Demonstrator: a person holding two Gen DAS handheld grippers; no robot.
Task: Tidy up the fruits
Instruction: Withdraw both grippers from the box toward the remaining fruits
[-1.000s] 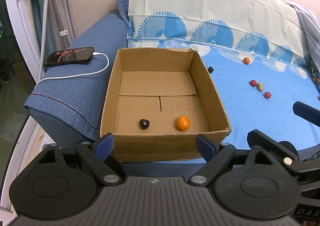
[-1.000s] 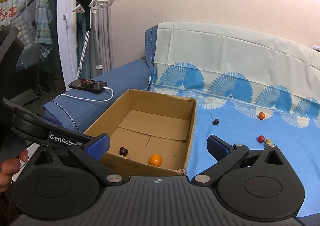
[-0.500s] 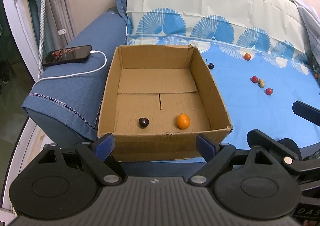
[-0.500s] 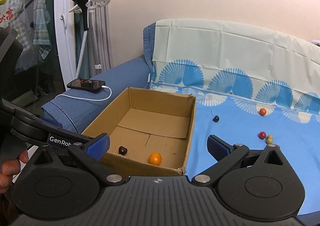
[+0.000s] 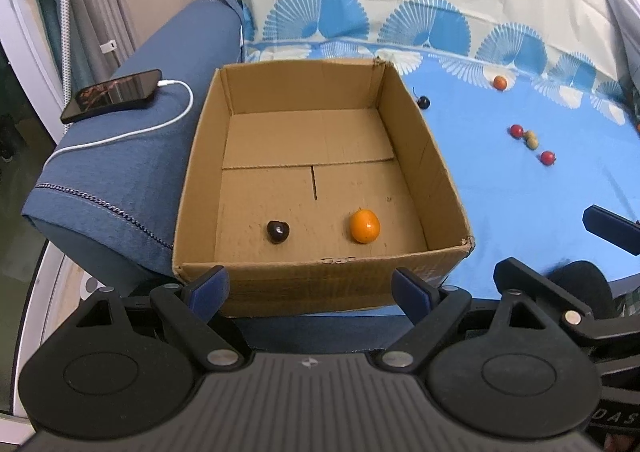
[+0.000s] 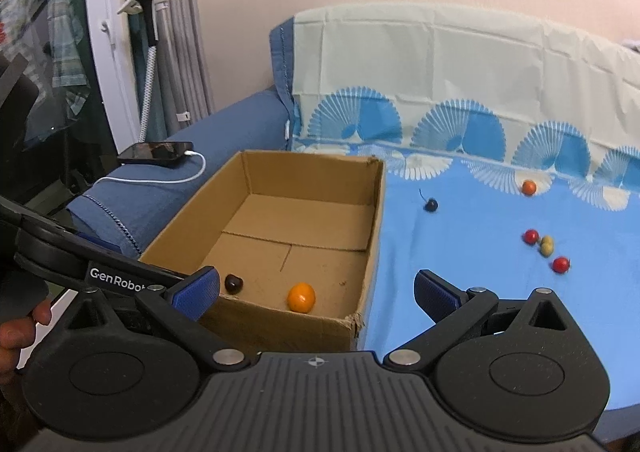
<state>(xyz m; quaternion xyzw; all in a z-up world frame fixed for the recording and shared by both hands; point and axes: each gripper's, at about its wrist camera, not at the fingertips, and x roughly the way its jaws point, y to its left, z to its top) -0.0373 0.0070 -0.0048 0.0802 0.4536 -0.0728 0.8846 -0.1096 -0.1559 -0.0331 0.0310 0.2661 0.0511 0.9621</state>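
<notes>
The cardboard box (image 5: 320, 187) is now seen larger and from steeper above in the left wrist view than a second ago; both tools have been carried closer and lower, which is judged as an approach for another pick-up. Both the left gripper (image 5: 310, 288) and the right gripper (image 6: 316, 290) are spread wide, with nothing between the jaws. Already in the box, toward its 6 o'clock wall, lie an orange fruit (image 5: 364, 226) and a dark cherry (image 5: 277, 231). Unsorted fruit is left on the blue sheet (image 5: 520, 187) at the box's 2 to 3 o'clock: a stemmed cherry (image 6: 430, 205), a small orange one (image 6: 529, 187), two red ones and a green pair. Only the right wrist view shows a hand (image 6: 18, 336) on the left tool's handle, at 8 o'clock.
</notes>
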